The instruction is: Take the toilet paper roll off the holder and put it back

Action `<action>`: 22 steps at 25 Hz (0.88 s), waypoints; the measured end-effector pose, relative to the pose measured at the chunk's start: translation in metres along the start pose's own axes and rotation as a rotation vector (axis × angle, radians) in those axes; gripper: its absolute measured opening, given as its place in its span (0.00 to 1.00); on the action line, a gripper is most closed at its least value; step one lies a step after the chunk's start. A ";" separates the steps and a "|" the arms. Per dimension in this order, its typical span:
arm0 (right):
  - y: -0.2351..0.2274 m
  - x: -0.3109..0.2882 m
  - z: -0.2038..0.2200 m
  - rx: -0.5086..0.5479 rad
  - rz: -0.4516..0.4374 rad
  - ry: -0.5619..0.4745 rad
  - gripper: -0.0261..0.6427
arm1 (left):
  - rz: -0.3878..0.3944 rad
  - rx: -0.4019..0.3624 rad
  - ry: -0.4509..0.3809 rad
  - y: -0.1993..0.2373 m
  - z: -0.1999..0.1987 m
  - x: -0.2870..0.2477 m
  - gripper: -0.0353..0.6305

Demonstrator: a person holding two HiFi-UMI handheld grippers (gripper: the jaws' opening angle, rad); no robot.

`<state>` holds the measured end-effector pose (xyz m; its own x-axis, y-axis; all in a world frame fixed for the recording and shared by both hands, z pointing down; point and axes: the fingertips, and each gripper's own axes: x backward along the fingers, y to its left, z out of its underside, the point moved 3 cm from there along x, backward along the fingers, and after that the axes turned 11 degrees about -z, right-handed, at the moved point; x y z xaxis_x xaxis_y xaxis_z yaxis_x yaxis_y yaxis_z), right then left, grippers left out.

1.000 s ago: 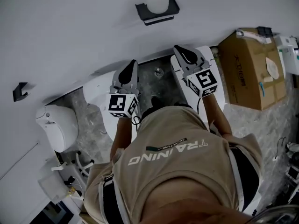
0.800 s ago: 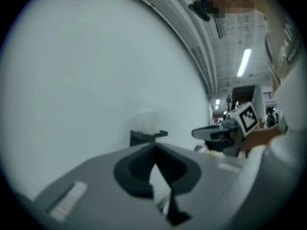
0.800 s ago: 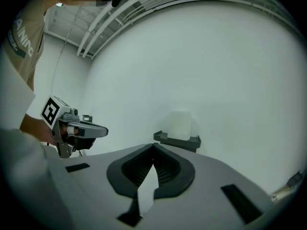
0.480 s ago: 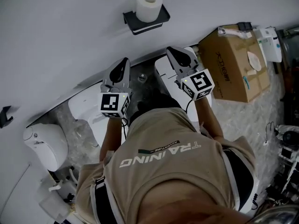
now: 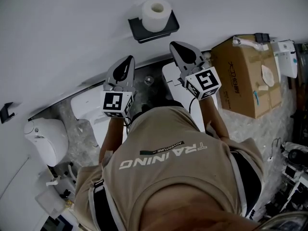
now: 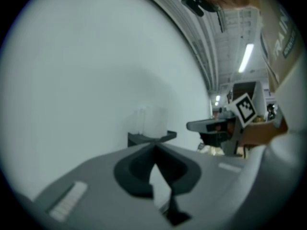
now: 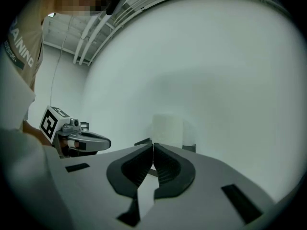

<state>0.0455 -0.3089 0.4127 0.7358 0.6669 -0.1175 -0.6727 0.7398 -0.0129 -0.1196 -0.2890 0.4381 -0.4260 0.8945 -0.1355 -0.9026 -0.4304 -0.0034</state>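
Observation:
A white toilet paper roll [image 5: 156,15] stands upright on a black wall-mounted holder [image 5: 153,30]. In the right gripper view the roll [image 7: 167,128] rises just beyond the jaw tips, on the holder [image 7: 189,147]. The left gripper view shows the roll [image 6: 148,120] faintly, on the holder [image 6: 151,137]. Both grippers are held up toward the wall below the holder, apart from it. My left gripper [image 5: 127,60] is shut and empty. My right gripper [image 5: 174,45] is shut with nothing between its jaws and is the closer one to the holder.
A cardboard box [image 5: 246,76] sits on the floor at the right. White toilet fixtures [image 5: 47,134] stand below the wall at left, and a black hook [image 5: 6,112] is on the wall at far left. The person's torso fills the lower part of the head view.
Both grippers have risen toward the wall and the holder. The head view has shifted, so the roll and holder sit slightly lower and further left than a second ago.

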 end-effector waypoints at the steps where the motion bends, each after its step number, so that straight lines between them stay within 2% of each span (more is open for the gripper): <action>1: -0.005 -0.001 0.000 -0.007 -0.010 -0.003 0.06 | -0.016 0.001 -0.001 0.002 -0.003 -0.008 0.06; 6: -0.026 -0.006 -0.004 -0.054 -0.079 -0.021 0.06 | -0.058 -0.022 -0.009 -0.002 -0.020 -0.044 0.06; 14: -0.046 -0.022 -0.013 -0.040 -0.182 -0.022 0.06 | -0.142 -0.038 0.006 0.014 -0.024 -0.072 0.06; 18: -0.048 -0.033 -0.014 -0.043 -0.190 -0.014 0.06 | -0.153 -0.024 0.000 0.024 -0.024 -0.075 0.06; 22: -0.050 -0.037 -0.020 -0.035 -0.154 -0.017 0.07 | -0.119 0.003 0.001 0.027 -0.018 -0.076 0.06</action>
<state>0.0500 -0.3722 0.3976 0.8316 0.5472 -0.0943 -0.5536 0.8303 -0.0638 -0.1104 -0.3703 0.4303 -0.3160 0.9390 -0.1356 -0.9469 -0.3211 -0.0170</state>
